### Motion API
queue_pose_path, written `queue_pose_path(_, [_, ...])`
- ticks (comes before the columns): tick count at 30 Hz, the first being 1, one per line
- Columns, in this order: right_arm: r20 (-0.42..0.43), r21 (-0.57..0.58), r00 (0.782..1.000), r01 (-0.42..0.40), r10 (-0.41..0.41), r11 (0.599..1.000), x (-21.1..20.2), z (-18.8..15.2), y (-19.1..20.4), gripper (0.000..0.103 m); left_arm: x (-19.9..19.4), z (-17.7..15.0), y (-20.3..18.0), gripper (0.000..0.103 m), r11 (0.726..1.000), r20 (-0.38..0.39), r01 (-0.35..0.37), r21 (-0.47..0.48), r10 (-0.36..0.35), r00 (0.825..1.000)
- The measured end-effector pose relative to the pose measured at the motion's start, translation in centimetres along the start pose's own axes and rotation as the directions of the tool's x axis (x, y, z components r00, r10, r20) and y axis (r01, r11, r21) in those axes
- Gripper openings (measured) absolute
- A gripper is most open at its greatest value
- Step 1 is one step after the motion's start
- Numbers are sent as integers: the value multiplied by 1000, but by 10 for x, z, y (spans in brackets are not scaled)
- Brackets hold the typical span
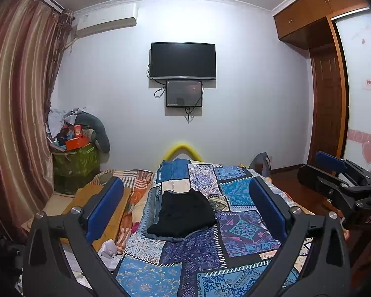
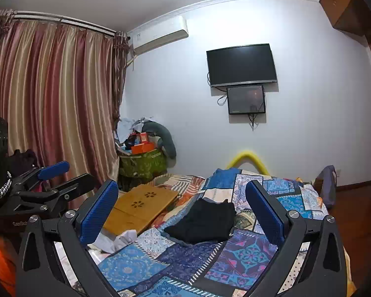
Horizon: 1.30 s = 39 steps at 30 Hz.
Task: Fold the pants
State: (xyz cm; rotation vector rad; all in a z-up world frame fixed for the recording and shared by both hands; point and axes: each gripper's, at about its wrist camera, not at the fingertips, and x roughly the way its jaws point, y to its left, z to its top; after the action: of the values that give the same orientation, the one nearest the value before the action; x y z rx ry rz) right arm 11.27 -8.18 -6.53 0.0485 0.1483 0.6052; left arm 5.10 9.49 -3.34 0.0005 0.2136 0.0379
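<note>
Lying on the bed: black pants, folded into a small soft pile on the blue patchwork quilt — nothing is touching them.
Pants place: near the middle of the quilt, well ahead of both tools, seen between the blue pads in each wrist view.
Left gripper: black frame with two blue pads, spread wide apart, holding nothing, up in the air over the near end of the bed.
Right gripper: the same kind of tool, its blue pads also spread wide, holding nothing, raised above the quilt.
Side by side: each tool shows at the edge of the other's view — the right one at the right edge of the left view, the left one at the left edge of the right view.
Beside the pants: a flat light-brown wooden board with flower-shaped holes lies to the left on a striped orange blanket.
Near the board: crumpled white cloth at the quilt's left edge.
Bed end: a yellow curved foam tube sticks up behind the quilt.
Wall: a black flat TV with a smaller dark screen just under it.
Corner: a green patterned bin piled with boxes and clothes, next to the long striped pink-and-gold curtain.
</note>
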Motion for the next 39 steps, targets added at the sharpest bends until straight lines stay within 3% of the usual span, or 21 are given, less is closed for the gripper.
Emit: queue_pose_path(39, [-10,2,1000,-5,5,1000,0,3,4,102,7,-8,0,103,999,-20,40,-19,-41,999])
